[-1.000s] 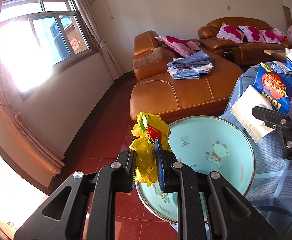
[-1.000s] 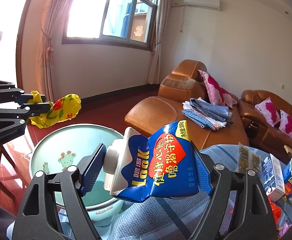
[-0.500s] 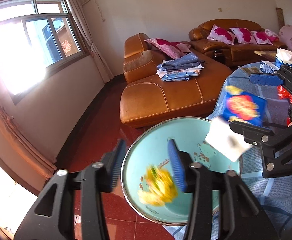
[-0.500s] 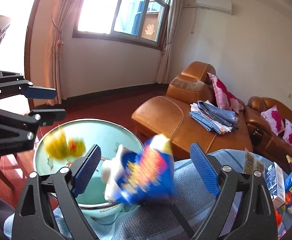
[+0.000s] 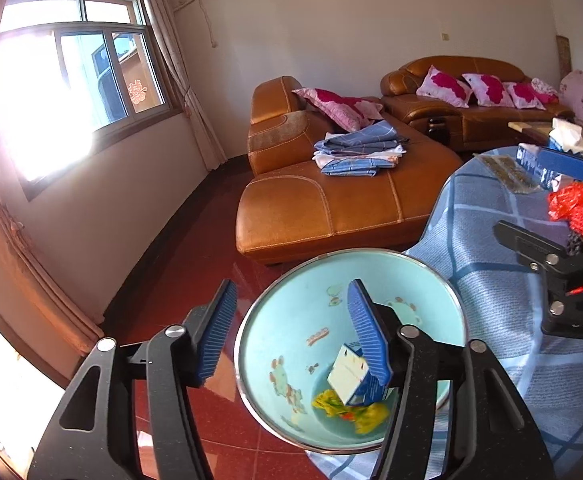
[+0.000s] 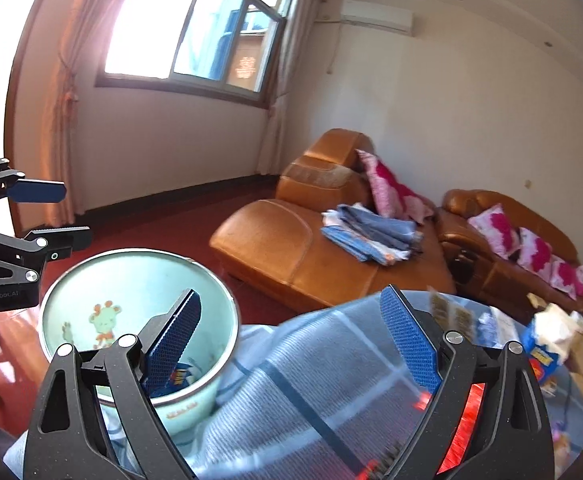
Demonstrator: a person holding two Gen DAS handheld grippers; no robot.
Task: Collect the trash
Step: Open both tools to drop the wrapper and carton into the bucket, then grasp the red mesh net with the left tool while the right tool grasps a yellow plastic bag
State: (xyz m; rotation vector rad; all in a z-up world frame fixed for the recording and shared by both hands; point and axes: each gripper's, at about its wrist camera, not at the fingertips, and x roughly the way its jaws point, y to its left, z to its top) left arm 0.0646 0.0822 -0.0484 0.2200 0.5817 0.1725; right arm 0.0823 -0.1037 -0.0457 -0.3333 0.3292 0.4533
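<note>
— Where does the trash stand right now?

— Both pieces are down in the basin [image 5: 347,276]. The milk carton [image 5: 353,376] lies tilted near the bottom, and the yellow wrapper [image 5: 351,410] is crumpled just under it. I judge this drop finished.

— And your fingers?

— My left gripper [image 5: 291,336] hangs over the basin's rim with its jaws opening and nothing between them. My right gripper [image 6: 295,332] stands spread wide and empty over the edge of the blue checked tablecloth [image 6: 311,360], beside the basin.

— So which step are we in?

— Between pieces, I'd say: let go, now choose the next one. There is more on the table: a red crinkled wrapper [image 5: 575,208] near my right fingers, a second blue carton [image 6: 541,356] farther along, and a tissue box [image 5: 567,140] at the far end, which may not be trash at all.

— What does the next move call for?

— Swinging my right hand back across the cloth to the red wrapper and keeping the jaws wide until the pads straddle it. It is thin and springy, so I'd pinch it at a bunched part, then carry it over the rim before letting go.
</note>
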